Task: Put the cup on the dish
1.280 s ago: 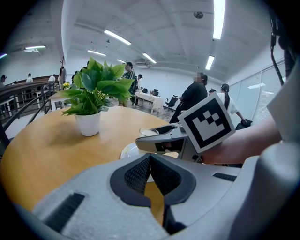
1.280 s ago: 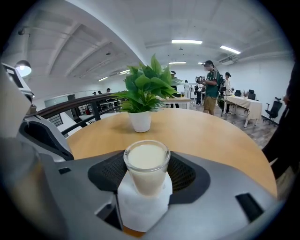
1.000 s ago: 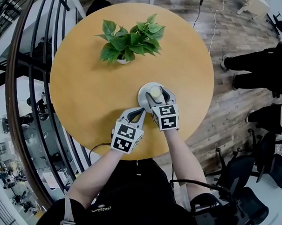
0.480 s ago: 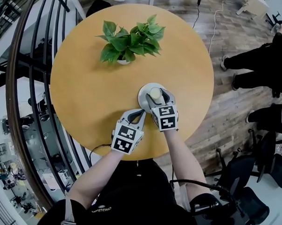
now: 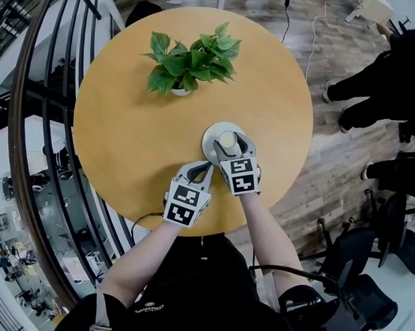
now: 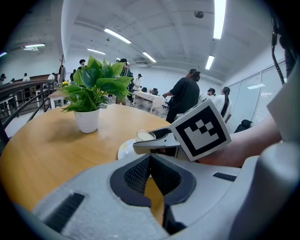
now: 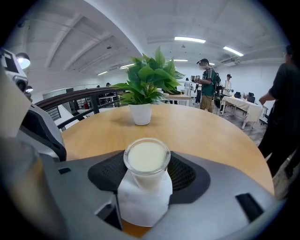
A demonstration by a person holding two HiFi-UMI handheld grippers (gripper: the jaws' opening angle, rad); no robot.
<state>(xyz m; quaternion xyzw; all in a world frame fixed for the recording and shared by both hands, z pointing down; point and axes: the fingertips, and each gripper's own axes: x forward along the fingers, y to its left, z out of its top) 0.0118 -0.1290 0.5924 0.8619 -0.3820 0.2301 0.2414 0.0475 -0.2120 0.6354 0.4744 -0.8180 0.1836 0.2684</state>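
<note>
A small clear cup (image 5: 227,139) filled with a pale creamy liquid sits between the pads of my right gripper (image 5: 228,136), which is shut on it. The cup is over a white dish (image 5: 209,137) near the table's front right. In the right gripper view the cup (image 7: 146,157) is upright, with the dish (image 7: 143,208) showing white below it. Whether the cup's base touches the dish I cannot tell. My left gripper (image 5: 206,165) is shut and empty, just left of the dish. From the left gripper view the cup (image 6: 146,135) and dish (image 6: 123,149) lie ahead.
A potted green plant (image 5: 191,61) in a white pot stands at the far side of the round wooden table (image 5: 127,123). A curved black railing (image 5: 31,119) runs along the left. People stand on the wooden floor to the right (image 5: 375,93).
My right gripper with the cup has shifted very slightly toward me and left over the dish. The left gripper has not moved. The people at the right have shifted.
</note>
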